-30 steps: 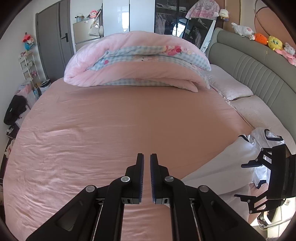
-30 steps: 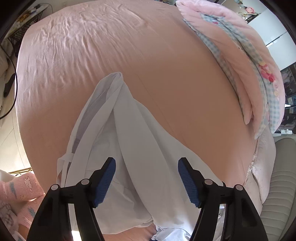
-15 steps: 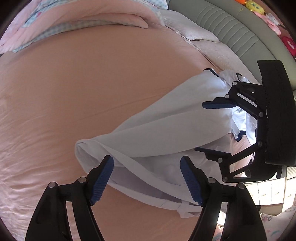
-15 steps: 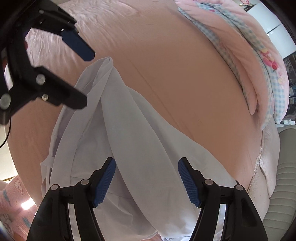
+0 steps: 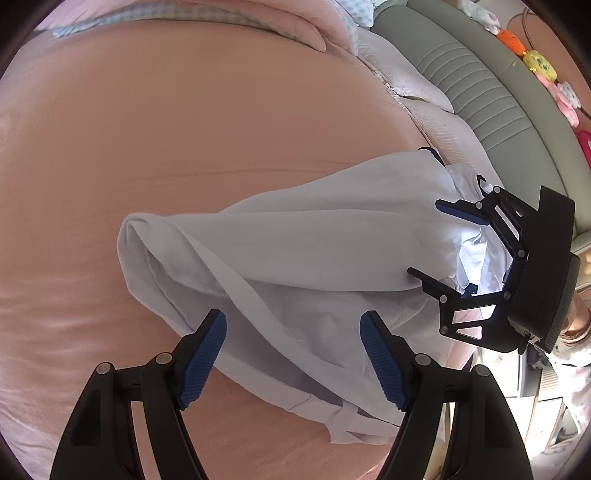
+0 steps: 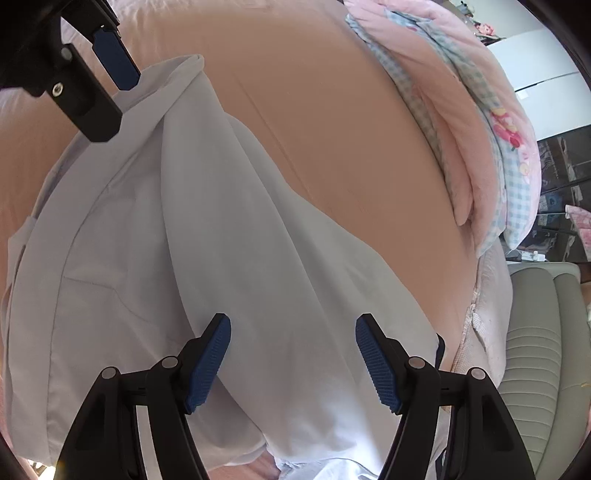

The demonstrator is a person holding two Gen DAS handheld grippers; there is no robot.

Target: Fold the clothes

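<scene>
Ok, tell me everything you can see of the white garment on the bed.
The white garment is thin, soft-looking fabric, bunched and creased, lying lengthwise on the pink bed sheet, not yet folded flat. One end shows a stitched hem and a loose flat strip; the other shows dark trim near the pillows. The left claw and right claw are both open over opposite ends; neither is gripping it.

left claw (image 5: 291,354) agape, right claw (image 6: 293,363) agape

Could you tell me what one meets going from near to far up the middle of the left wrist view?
Left gripper → white garment → pink sheet → folded duvet.
</scene>
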